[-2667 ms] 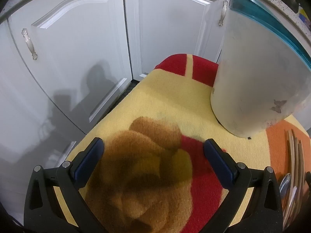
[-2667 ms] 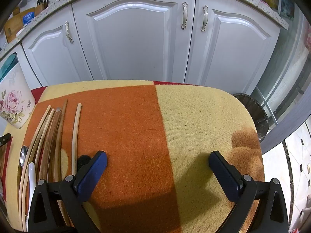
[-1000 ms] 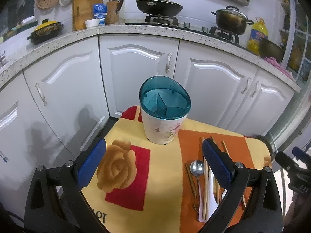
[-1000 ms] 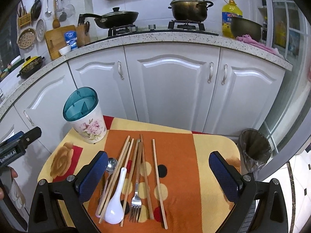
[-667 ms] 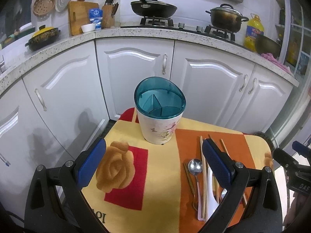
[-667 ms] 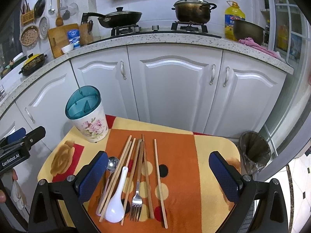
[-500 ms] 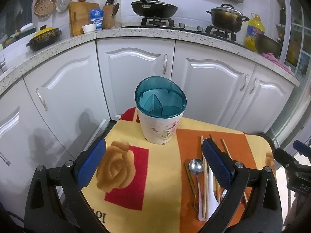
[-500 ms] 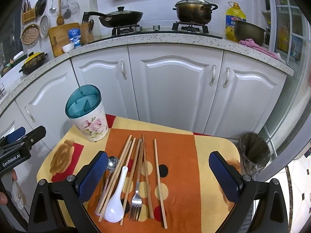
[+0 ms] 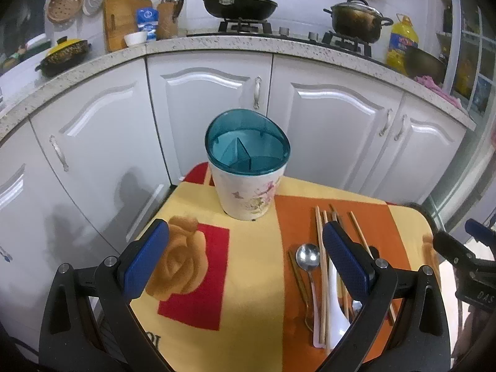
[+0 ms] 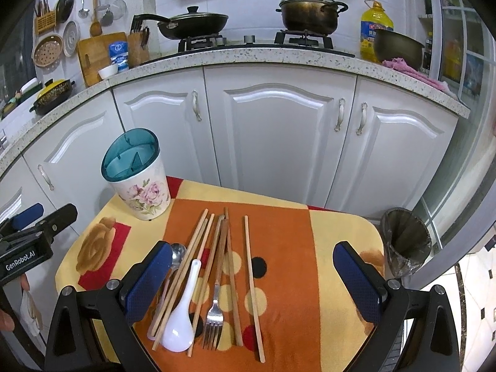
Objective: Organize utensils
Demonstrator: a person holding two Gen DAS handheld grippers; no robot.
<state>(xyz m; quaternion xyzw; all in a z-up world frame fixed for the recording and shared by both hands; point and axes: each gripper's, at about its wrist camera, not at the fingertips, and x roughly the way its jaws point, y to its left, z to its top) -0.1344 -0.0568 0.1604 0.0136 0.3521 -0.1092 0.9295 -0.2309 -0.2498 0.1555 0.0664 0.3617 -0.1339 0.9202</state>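
One floral utensil holder [image 10: 140,183] with a teal rim stands upright at the far left of the cloth-covered surface [image 10: 338,279]. Beside it lie one white spoon [image 10: 181,322], one metal spoon [image 10: 178,255], one fork [image 10: 214,316] and several wooden chopsticks [image 10: 252,279]. Both the left gripper [image 9: 245,263] and right gripper [image 10: 252,282] hover with jaws wide apart, empty.

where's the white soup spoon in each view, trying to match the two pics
Left wrist view: white soup spoon lies at lower right, partly hidden behind the left claw's right finger.
Right wrist view: it lies at lower left of centre, bowl nearest the camera.
Shared landmark: the teal-rimmed floral utensil holder on the mat.
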